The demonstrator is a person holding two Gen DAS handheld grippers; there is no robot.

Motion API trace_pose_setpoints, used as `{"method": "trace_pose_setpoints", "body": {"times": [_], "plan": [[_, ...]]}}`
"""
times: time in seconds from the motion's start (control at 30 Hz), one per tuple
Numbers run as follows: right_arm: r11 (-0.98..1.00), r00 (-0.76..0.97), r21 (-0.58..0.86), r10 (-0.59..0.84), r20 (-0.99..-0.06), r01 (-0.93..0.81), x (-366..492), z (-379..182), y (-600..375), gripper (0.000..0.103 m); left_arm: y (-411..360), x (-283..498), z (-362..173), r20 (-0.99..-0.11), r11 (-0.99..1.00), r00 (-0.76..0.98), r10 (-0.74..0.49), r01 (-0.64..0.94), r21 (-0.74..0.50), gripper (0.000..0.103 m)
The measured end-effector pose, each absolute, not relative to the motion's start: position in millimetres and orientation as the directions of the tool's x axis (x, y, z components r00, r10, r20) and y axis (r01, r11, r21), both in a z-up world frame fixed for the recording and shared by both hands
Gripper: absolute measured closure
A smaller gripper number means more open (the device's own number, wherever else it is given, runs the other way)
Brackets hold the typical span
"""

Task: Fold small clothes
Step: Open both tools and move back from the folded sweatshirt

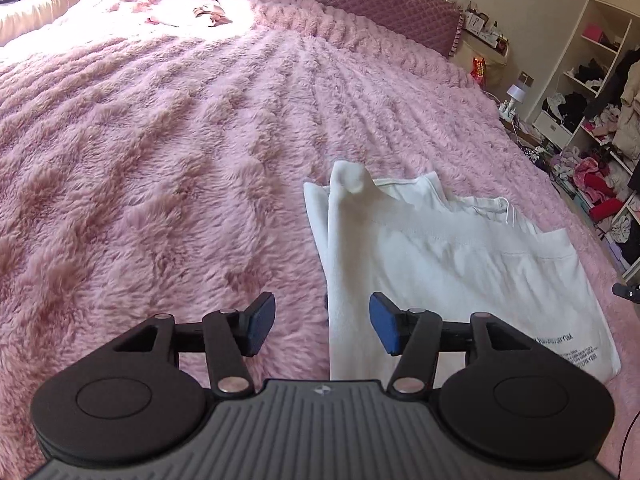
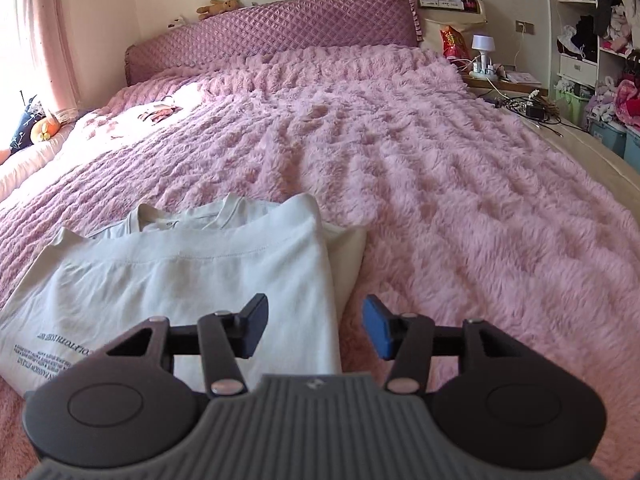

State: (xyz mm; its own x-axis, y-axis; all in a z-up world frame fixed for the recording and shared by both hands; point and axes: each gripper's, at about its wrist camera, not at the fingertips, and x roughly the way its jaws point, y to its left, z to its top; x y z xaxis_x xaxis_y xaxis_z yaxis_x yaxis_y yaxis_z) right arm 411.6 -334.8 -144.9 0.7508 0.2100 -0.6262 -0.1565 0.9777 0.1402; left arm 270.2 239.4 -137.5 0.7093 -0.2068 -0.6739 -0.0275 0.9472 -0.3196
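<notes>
The white shirt (image 2: pixel 192 280) lay folded on the fuzzy pink blanket (image 2: pixel 440 200), near edge hidden behind both tools; its tiny black print was too small to read. Left gripper (image 1: pixel 322 326) & right gripper (image 2: pixel 315 328) had jaws wide, nothing pinched. Far off: headboard (image 2: pixel 280 32), teddy (image 2: pixel 218 7), lamp (image 2: pixel 483 46), messy shelves (image 1: pixel 592 92).

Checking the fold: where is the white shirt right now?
The white shirt lies folded on the pink blanket, right of centre in the left wrist view, left in the right wrist view, just ahead of both open tools.
</notes>
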Motion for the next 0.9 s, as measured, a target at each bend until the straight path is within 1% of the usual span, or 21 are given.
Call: {"method": "trace_pose_setpoints", "body": {"times": [0.13,0.23,0.33,0.37,0.43,0.5,0.53,0.57,0.6,0.63,0.7,0.8,0.83,0.9], "plan": [[0.98,0.751,0.159,0.192,-0.632,-0.117,470,-154,-325,0.051,244,316,-142,-0.61,0.929,0.773,-0.176,-0.075,-0.363,0.038],[0.983,0.739,0.166,0.17,-0.651,-0.08,504,-165,-321,0.049,249,344,-147,-0.595,0.909,0.788,-0.161,-0.117,-0.4,0.038],[0.972,0.734,0.226,0.198,-0.65,-0.063,522,-173,-324,0.049,253,369,-156,-0.59,0.87,0.784,-0.195,-0.139,-0.473,0.038],[0.969,0.733,0.24,0.208,-0.648,-0.062,526,-177,-323,0.047,252,374,-159,-0.59,0.866,0.782,-0.2,-0.141,-0.48,0.038],[0.968,0.725,0.243,0.211,-0.655,-0.062,530,-183,-321,0.046,245,384,-164,-0.597,0.867,0.774,-0.212,-0.134,-0.48,0.038],[0.966,0.712,0.248,0.225,-0.665,-0.073,532,-191,-319,0.046,237,389,-169,-0.599,0.869,0.767,-0.229,-0.116,-0.481,0.038],[0.961,0.703,0.262,0.244,-0.668,-0.086,532,-194,-319,0.054,232,390,-170,-0.601,0.875,0.765,-0.232,-0.106,-0.473,0.038],[0.958,0.694,0.27,0.261,-0.671,-0.099,532,-197,-319,0.081,226,391,-171,-0.594,0.883,0.767,-0.241,-0.08,-0.462,0.042],[0.958,0.684,0.267,0.265,-0.679,-0.106,532,-199,-317,0.091,221,390,-171,-0.581,0.897,0.777,-0.24,-0.051,-0.439,0.066],[0.963,0.679,0.244,0.254,-0.689,-0.113,533,-201,-315,0.093,216,389,-170,-0.576,0.909,0.782,-0.237,-0.031,-0.416,0.095],[0.967,0.698,0.214,0.248,-0.672,-0.138,528,-198,-311,0.096,210,385,-167,-0.563,0.923,0.798,-0.215,-0.022,-0.383,0.095],[0.965,0.745,0.218,0.251,-0.617,-0.145,518,-184,-313,0.098,210,372,-154,-0.489,0.923,0.852,-0.185,-0.02,-0.384,0.095],[0.966,0.754,0.21,0.248,-0.608,-0.148,516,-181,-313,0.098,209,370,-153,-0.477,0.928,0.862,-0.172,-0.021,-0.373,0.095],[0.972,0.763,0.199,0.22,-0.608,-0.122,517,-180,-317,0.098,210,378,-157,-0.517,0.932,0.841,-0.158,-0.046,-0.36,0.095]]}}
